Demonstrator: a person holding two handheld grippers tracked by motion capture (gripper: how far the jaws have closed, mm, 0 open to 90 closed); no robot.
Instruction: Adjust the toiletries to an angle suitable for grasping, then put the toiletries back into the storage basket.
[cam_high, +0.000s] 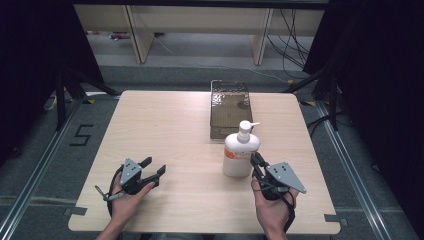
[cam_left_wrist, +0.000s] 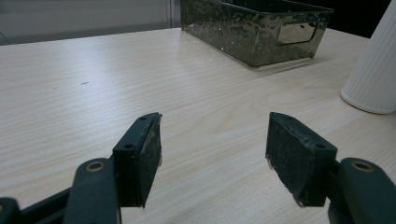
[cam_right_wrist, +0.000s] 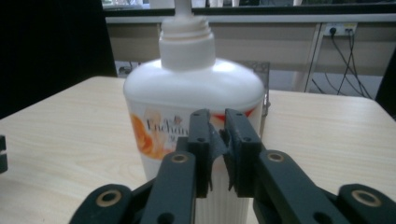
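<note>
Glossy white plastic pump bottle (cam_high: 240, 152), hammered shiny metal box (cam_high: 230, 107), matt pale wood-grain table (cam_high: 165, 130).

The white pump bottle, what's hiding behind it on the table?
Behind the white pump bottle stands a shiny metal bin, long and open on top. Its inside bottom looks bare where it shows. The bottle covers part of the bin's near end, so that part stays hidden.

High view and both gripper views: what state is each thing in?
Pump bottle: upright on the table, pump on, not gripped.
Metal bin: upright, open top, behind the bottle.
Left tool: jaws open, nothing between them.
Right tool: jaws nearly together, a narrow gap, close in front of the bottle, holding nothing.
</note>
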